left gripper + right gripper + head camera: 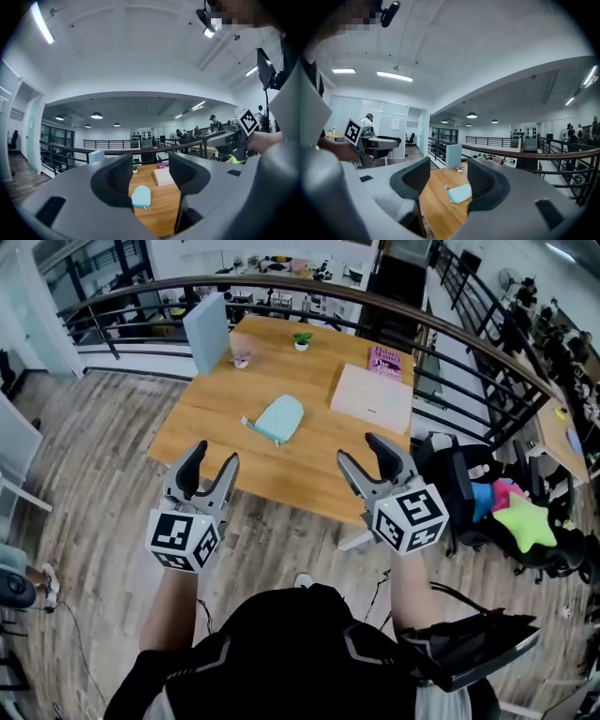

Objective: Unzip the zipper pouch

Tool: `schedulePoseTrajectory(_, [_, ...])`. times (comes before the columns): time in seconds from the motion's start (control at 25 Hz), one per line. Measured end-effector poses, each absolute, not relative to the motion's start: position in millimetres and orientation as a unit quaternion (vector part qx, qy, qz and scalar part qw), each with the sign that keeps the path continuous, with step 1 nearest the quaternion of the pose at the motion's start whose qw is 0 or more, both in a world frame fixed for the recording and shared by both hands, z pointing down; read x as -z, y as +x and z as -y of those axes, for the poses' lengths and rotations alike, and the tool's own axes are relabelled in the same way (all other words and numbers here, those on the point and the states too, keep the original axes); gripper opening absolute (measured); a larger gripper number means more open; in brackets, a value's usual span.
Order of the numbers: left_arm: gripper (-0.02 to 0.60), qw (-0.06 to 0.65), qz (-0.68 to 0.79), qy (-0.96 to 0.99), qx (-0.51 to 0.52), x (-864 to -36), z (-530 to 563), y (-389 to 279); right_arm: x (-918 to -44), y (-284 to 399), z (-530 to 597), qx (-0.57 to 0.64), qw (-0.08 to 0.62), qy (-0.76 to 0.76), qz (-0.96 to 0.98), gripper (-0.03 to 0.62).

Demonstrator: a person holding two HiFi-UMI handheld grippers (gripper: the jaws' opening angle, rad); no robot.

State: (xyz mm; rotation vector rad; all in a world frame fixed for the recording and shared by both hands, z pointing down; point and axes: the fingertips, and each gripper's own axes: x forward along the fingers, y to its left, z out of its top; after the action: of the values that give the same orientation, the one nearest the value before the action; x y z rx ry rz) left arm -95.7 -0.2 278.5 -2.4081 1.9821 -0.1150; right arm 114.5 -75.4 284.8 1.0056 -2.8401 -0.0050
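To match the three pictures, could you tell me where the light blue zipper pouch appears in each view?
Head view: zipper pouch at centre, on the wooden table.
Left gripper view: low centre, seen between the jaws.
Right gripper view: low centre, seen between the jaws.
Shared landmark: upright blue-grey panel at the table's far edge.

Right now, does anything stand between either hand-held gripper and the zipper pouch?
Nothing visible does. The zipper pouch lies by itself; the pink box and upright blue panel sit off to the sides. The left hand-held gripper and right hand-held gripper are both open and empty, facing it.
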Motion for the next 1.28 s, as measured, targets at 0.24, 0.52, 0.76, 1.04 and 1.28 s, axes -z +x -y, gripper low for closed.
schedulePoseTrajectory(0.24, [0.244,0.013,-0.637,-0.77,0.035,-275,49,-71,-292,135,110,-0.01,0.064,0.322,0.944,0.256])
schedulePoseTrajectory(0.52, [0.245,0.012,-0.618,-0.784,0.052,-281,89,-44,-299,151,134,-0.014,0.061,0.322,0.945,0.256])
schedulePoseTrajectory(0.76, [0.245,0.008,-0.593,-0.804,0.048,-288,122,-47,-309,143,157,-0.025,0.066,0.342,0.937,0.256])
schedulePoseTrajectory(1.04, [0.245,0.005,-0.549,-0.835,0.044,-298,180,-96,-314,97,199,-0.033,0.071,0.388,0.918,0.256])
schedulePoseTrajectory(1.28, [0.245,0.007,-0.511,-0.859,0.042,-299,227,-146,-311,44,231,-0.036,0.079,0.416,0.905,0.256])
